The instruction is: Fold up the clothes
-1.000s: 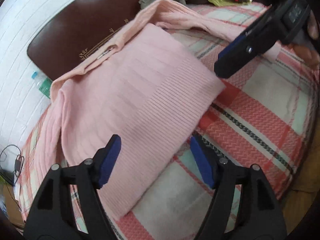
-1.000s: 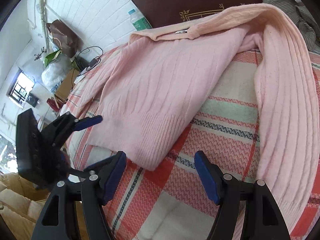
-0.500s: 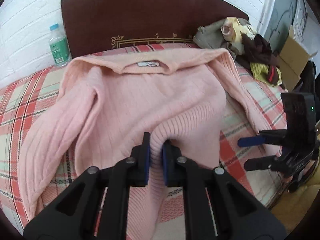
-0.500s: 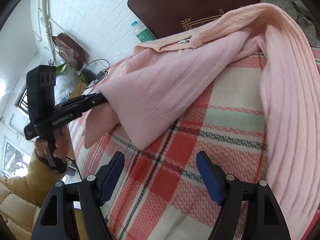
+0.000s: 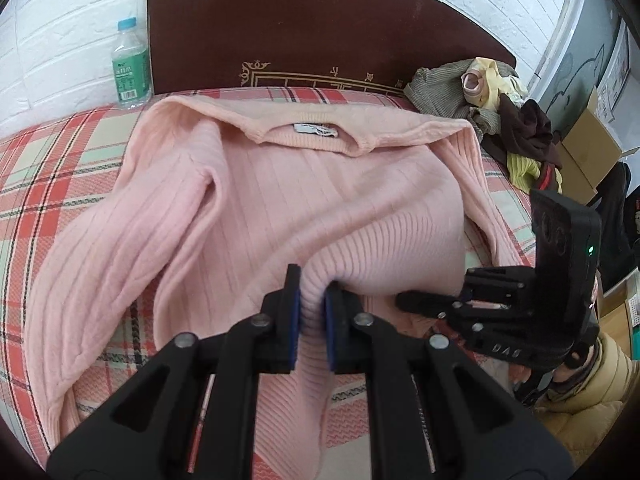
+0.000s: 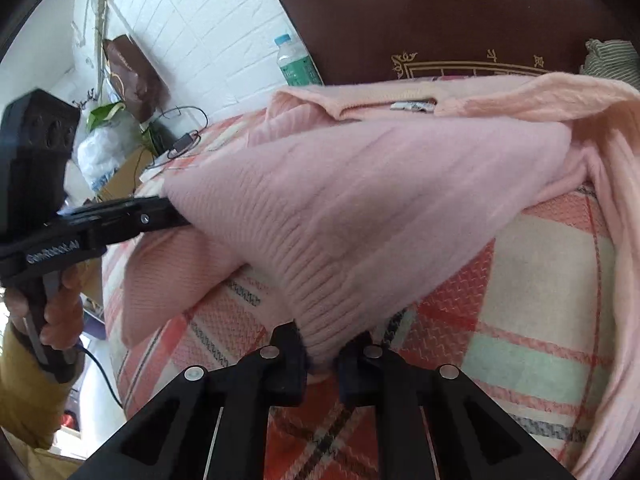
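A pink ribbed sweater (image 5: 312, 196) lies on the plaid bedspread (image 5: 52, 148), collar toward the headboard, sleeves folded inward. My left gripper (image 5: 311, 308) is shut on the ribbed hem, lifting it off the bed. In the right wrist view the same sweater (image 6: 384, 200) hangs stretched, and my right gripper (image 6: 322, 350) is shut on another part of the hem. The right gripper (image 5: 424, 300) shows at the right of the left wrist view, and the left gripper (image 6: 168, 210) shows at the left of the right wrist view, held by a hand (image 6: 60, 308).
A dark brown headboard (image 5: 320, 28) stands behind the bed against a white brick wall. A water bottle (image 5: 130, 68) stands at its left. A heap of clothes (image 5: 492, 108) lies at the far right, cardboard boxes (image 5: 592, 148) beyond it. Bags and cables (image 6: 128, 128) sit beside the bed.
My right gripper went from open above the bedspread to shut on the sweater's hem. The left gripper stays shut on the hem and has raised it further.
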`<state>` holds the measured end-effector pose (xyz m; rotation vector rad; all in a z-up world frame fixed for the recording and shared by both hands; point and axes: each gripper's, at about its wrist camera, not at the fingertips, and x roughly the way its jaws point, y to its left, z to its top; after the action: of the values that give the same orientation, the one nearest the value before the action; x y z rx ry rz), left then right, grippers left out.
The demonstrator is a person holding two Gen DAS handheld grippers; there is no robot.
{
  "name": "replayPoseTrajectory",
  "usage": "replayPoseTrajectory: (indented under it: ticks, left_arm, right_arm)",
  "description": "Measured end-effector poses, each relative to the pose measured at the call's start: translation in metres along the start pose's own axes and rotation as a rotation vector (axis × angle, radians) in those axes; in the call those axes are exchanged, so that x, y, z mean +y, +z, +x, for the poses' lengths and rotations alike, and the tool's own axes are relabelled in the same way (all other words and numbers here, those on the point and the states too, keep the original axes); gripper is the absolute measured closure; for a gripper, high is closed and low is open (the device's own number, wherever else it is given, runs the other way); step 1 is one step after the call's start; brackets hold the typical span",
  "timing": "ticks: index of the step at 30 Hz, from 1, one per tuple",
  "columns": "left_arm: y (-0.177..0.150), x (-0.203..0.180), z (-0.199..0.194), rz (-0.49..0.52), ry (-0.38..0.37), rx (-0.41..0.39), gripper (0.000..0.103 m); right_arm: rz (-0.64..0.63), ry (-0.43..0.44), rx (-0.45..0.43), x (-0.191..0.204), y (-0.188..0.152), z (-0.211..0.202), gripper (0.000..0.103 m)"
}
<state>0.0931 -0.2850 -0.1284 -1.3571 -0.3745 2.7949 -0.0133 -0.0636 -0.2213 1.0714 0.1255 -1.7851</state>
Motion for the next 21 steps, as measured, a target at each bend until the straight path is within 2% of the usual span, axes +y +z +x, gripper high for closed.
replayPoseTrajectory:
  ticks: [2,8,11,12,14,16,17,18,21]
  left_arm:
    - [-0.001,-0.009,-0.008,0.026,-0.039,-0.001,0.091]
    - [-0.004,-0.054,-0.054,0.193,-0.169,-0.051,0.090]
    - [-0.019,-0.064,-0.067,0.262,-0.236,-0.037,0.090]
    - [-0.027,-0.065,-0.066,0.285,-0.228,-0.025,0.090]
    - [-0.046,-0.063,-0.057,0.310,-0.207,0.031,0.090]
    - [-0.065,-0.053,-0.042,0.295,-0.166,0.095,0.090]
    - [-0.074,-0.046,-0.038,0.277,-0.153,0.121,0.090]
    - [-0.081,-0.040,-0.039,0.262,-0.136,0.128,0.090]
    - [-0.100,-0.029,-0.052,0.230,-0.111,0.104,0.090]
  right_arm:
    - [-0.040,-0.030,-0.021,0.001,0.003,-0.028,0.094]
    - [-0.350,-0.252,0.069,0.041,0.001,-0.094,0.094]
    - [-0.507,-0.364,0.115,0.061,0.000,-0.127,0.094]
    - [-0.559,-0.401,0.130,0.068,0.000,-0.138,0.093]
    - [-0.668,-0.451,0.241,0.078,-0.022,-0.113,0.092]
    - [-0.700,-0.439,0.323,0.076,-0.046,-0.093,0.085]
    - [-0.695,-0.421,0.358,0.073,-0.057,-0.085,0.073]
    - [-0.674,-0.426,0.364,0.067,-0.065,-0.083,0.059]
    - [-0.583,-0.439,0.337,0.048,-0.082,-0.091,0.042]
